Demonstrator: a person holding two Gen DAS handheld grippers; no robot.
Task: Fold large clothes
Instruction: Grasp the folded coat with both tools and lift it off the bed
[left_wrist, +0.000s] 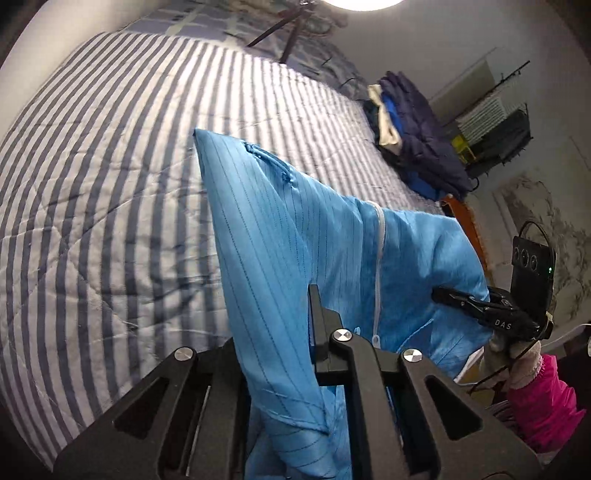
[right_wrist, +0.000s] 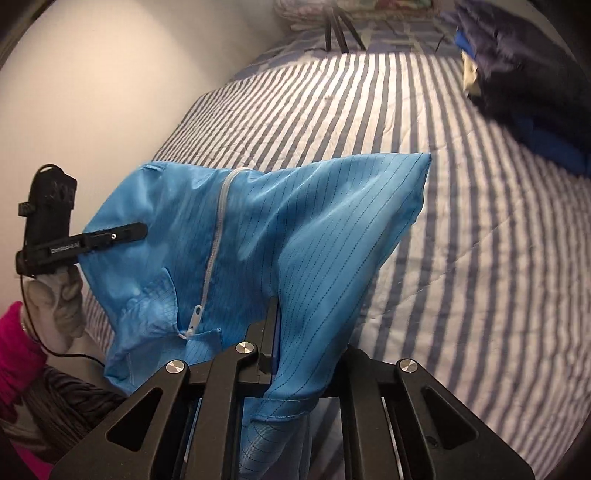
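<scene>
Garment of shiny blue pinstriped fabric (left_wrist: 332, 240) with white zip — I hold it above the striped quilt (left_wrist: 92, 221), left gripper (left_wrist: 314, 295) and right gripper (right_wrist: 273, 306) each clenched on its cloth.

Your shiny light-blue pinstriped zip-front garment (right_wrist: 314, 236), lifted above the bed, stretched between two pinched edges, white zipper (right_wrist: 216, 236) running down its front, one corner jutting out, folds sagging.

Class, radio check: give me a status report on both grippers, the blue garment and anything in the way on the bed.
Both hand-held grippers, left and right, shut on blue garment. Garment lifted over striped bedspread. Folded dark clothes pile at far side, not in the way.
</scene>
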